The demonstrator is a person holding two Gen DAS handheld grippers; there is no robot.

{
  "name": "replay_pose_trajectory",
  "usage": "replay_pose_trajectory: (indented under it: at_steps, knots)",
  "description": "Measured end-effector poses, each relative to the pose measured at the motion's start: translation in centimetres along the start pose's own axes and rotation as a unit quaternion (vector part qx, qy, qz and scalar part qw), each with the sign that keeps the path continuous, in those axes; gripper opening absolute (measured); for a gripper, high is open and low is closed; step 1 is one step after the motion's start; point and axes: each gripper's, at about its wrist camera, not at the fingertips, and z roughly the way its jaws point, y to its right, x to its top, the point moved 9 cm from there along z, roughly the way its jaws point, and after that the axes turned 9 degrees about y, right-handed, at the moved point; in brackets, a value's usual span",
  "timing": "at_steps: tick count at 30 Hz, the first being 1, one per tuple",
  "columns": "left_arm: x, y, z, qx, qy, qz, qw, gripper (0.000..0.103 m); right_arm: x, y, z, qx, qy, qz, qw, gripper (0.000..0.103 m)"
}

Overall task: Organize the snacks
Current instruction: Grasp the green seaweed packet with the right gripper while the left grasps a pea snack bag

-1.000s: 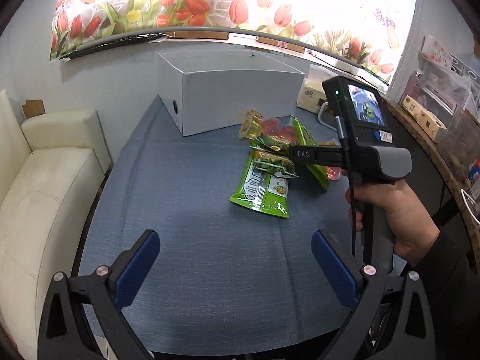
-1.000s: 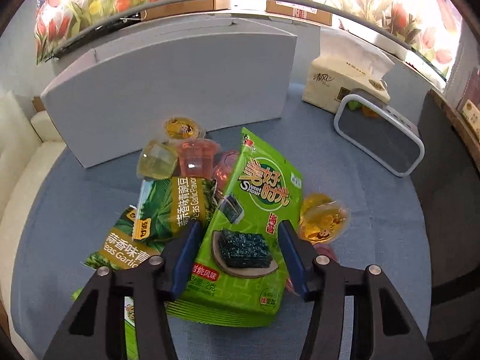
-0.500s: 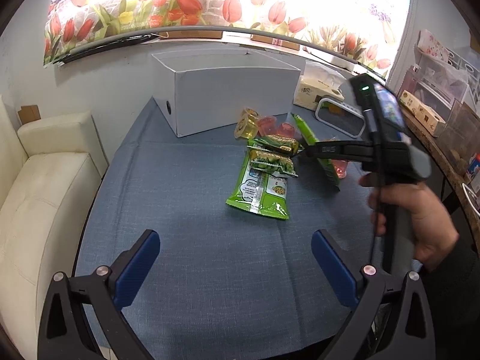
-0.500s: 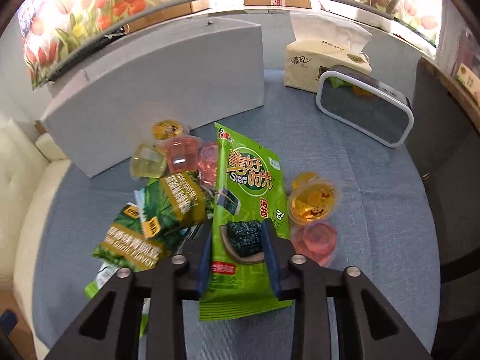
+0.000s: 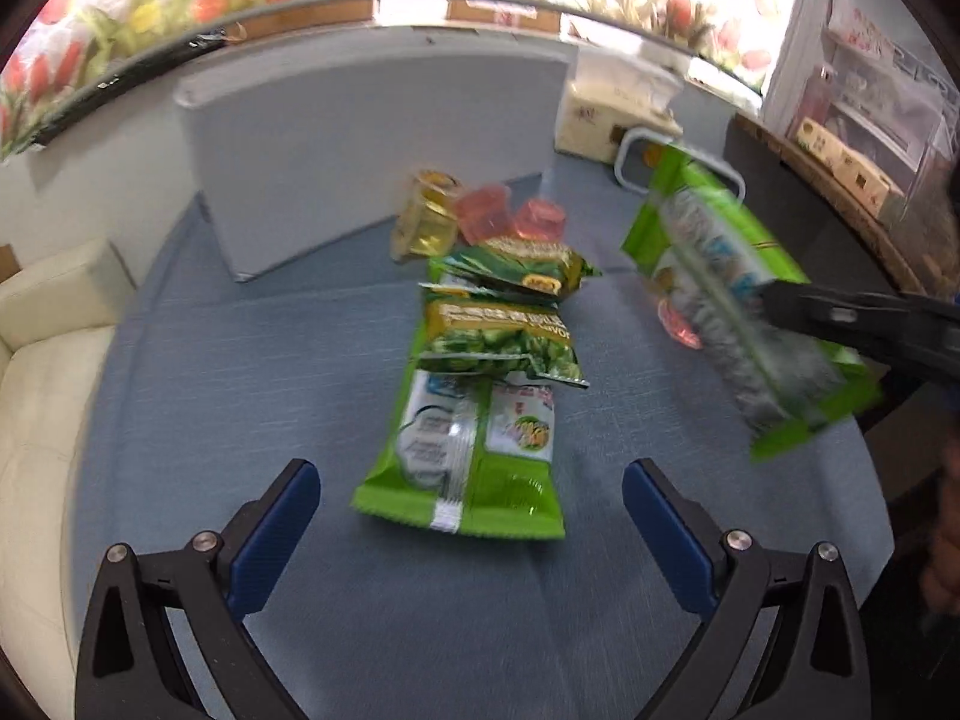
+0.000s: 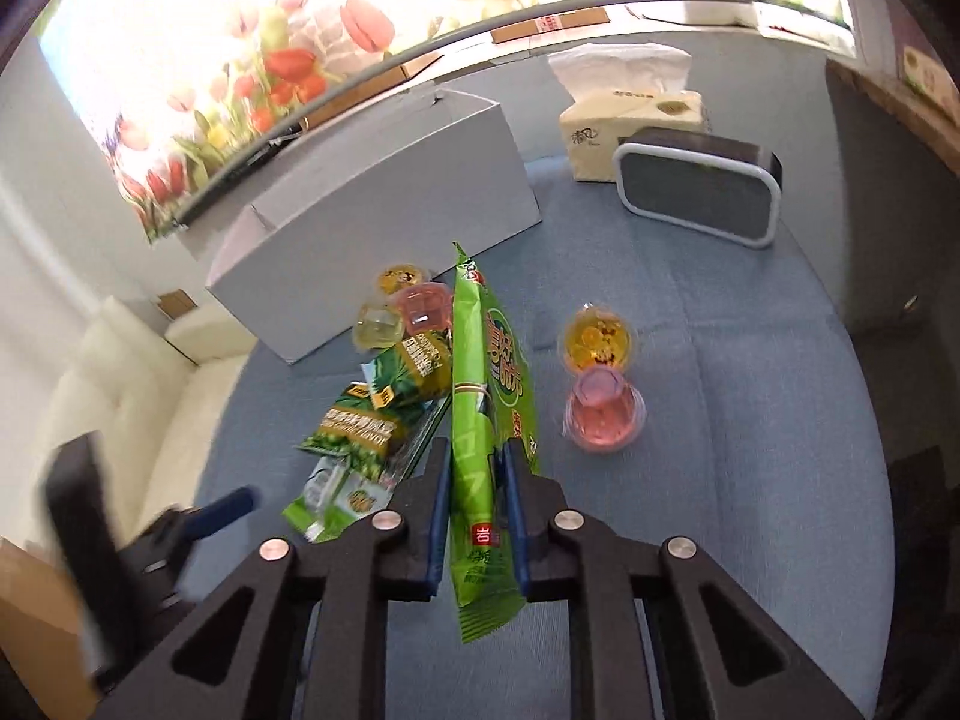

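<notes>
With the right tool (image 6: 471,510) now clamped on the seaweed packet (image 6: 480,420), note that the packet has left the pile: half a second ago it lay flat among the other snacks, and it now hangs edge-up above the worktop (image 6: 750,420). Your left tool (image 5: 471,522) has come forward over the near end of the pile and holds nothing, its fingers spread wide on either side of the large green bag (image 5: 468,456). Two pea packets (image 5: 498,330) lie stacked on the far end of that bag, with jelly cups (image 5: 480,216) just beyond. Two further cups (image 6: 600,372) sit to the right. One snack is therefore in transit; judge the white box (image 6: 384,210) at the far side as its likely destination. Everything else remains unsorted.
</notes>
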Motion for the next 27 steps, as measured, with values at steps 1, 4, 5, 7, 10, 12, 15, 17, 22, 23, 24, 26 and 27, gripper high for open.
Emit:
replay_pose_trajectory:
  at_steps: [1,4,5,7,10,12,15,17,22,23,24,26,27]
  knots:
    - [-0.1,-0.1,0.8,0.005,-0.009,0.002,0.9999,0.103,-0.2,0.1,-0.5,0.005,0.000,0.005,1.000,0.018]
    - [-0.2,-0.3,2.5,0.000,-0.016,-0.002,0.9999,0.103,-0.4,0.2,-2.0,0.024,0.006,0.024,0.999,0.018]
    - [0.1,-0.4,2.8,0.006,-0.007,0.003,1.0000,0.103,-0.4,0.2,-2.4,0.024,0.010,0.024,0.999,0.018]
    - [0.4,-0.5,3.4,0.018,-0.008,0.018,0.9997,0.102,-0.6,0.1,-3.1,0.023,0.017,0.018,0.999,0.018]
    - [0.5,-0.4,4.0,0.039,-0.007,0.039,0.9985,0.099,-0.7,0.0,-3.8,0.028,0.018,0.016,0.999,0.018]
    - [0.9,-0.1,4.0,0.032,-0.007,0.043,0.9985,0.086,-0.7,0.1,-4.1,0.032,0.019,0.017,0.999,0.018]
    - [1.5,-0.4,4.0,0.036,-0.016,0.043,0.9983,0.070,-0.7,0.0,-4.3,0.038,0.022,0.021,0.999,0.015]
    - [1.5,-0.4,3.9,0.032,-0.017,0.045,0.9983,0.065,-0.8,-0.1,-4.2,0.038,0.022,0.018,0.999,0.014]
    - [0.6,-0.4,2.7,0.001,-0.031,0.030,0.9991,0.062,-1.6,0.3,-3.5,0.017,0.017,0.013,1.000,0.013]
    - [0.4,-0.3,2.4,-0.003,-0.030,0.029,0.9991,0.062,-1.6,0.3,-3.6,0.018,0.020,0.018,0.999,0.013]
    - [0.3,-0.3,2.2,-0.004,-0.030,0.030,0.9991,0.062,-1.7,0.2,-3.6,0.018,0.023,0.023,0.999,0.026]
    - [0.0,-0.2,1.9,-0.007,-0.030,0.030,0.9991,0.062,-2.6,-0.1,-3.1,0.008,0.010,0.022,1.000,0.077]
    - [-0.1,-0.1,1.7,-0.009,-0.029,0.028,0.9992,0.062,-3.1,-0.1,-2.7,-0.015,0.005,0.015,1.000,0.089]
